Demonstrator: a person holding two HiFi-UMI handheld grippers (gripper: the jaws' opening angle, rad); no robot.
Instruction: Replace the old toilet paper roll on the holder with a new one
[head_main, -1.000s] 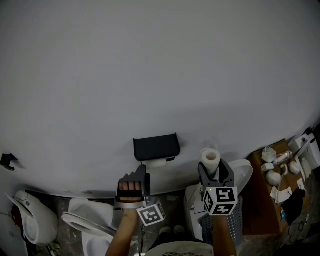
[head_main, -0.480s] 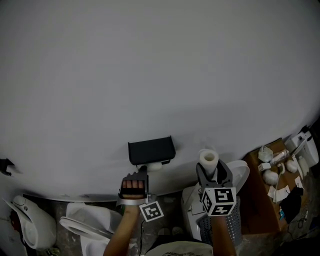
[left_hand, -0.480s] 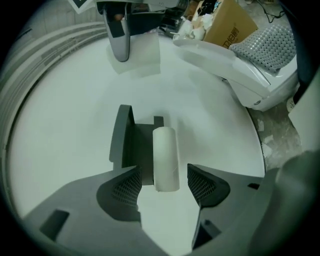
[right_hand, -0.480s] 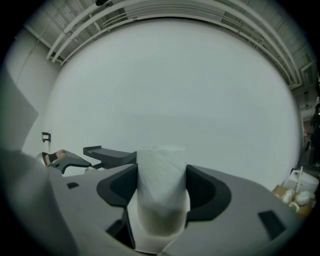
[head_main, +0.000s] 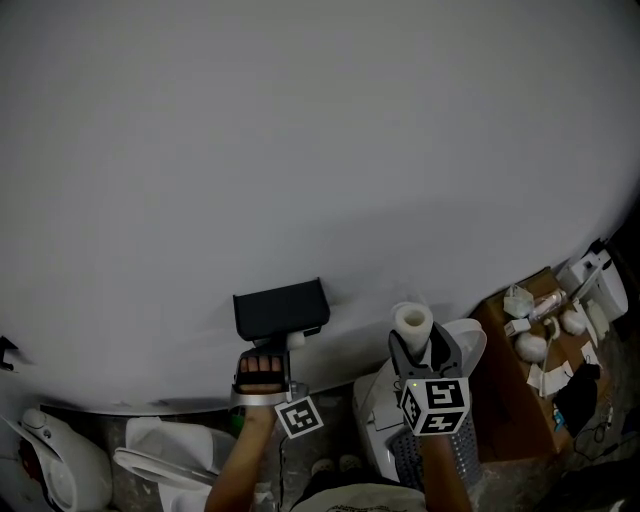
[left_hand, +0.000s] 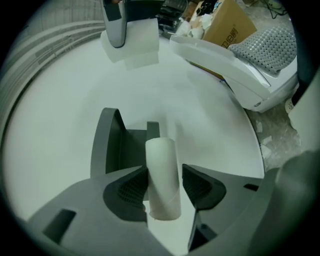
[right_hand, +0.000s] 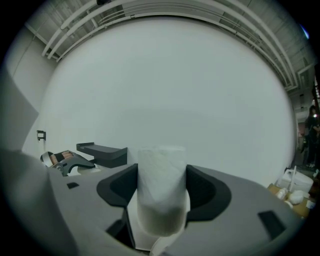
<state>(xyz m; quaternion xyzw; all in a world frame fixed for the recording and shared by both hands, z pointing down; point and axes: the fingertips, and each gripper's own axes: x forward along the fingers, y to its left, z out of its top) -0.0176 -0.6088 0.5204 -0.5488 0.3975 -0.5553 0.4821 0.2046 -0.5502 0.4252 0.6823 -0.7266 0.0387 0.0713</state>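
Note:
A black holder (head_main: 280, 310) hangs on the white wall, with the old roll (head_main: 296, 339), a nearly bare core, under it. In the left gripper view that core (left_hand: 162, 170) stands between the pads of my left gripper (left_hand: 165, 182), in front of the holder (left_hand: 116, 145). The jaws are closing; the left pad touches the core and a thin gap shows at the right pad. My right gripper (right_hand: 161, 187) is shut on the new white roll (right_hand: 161, 175), held upright to the right of the holder (right_hand: 102, 152). The head view shows that roll (head_main: 413, 322) above the right gripper (head_main: 415, 345).
A white toilet (head_main: 440, 370) and a perforated grey basket (head_main: 440, 460) sit below the right gripper. A brown surface (head_main: 530, 380) with small items is at the right. Another white fixture (head_main: 60, 465) stands at the lower left. A cardboard box (left_hand: 227, 25) shows behind the toilet.
My left gripper has moved in under the holder, so the old core now stands between its jaws. The right gripper still holds the new roll in about the same place.

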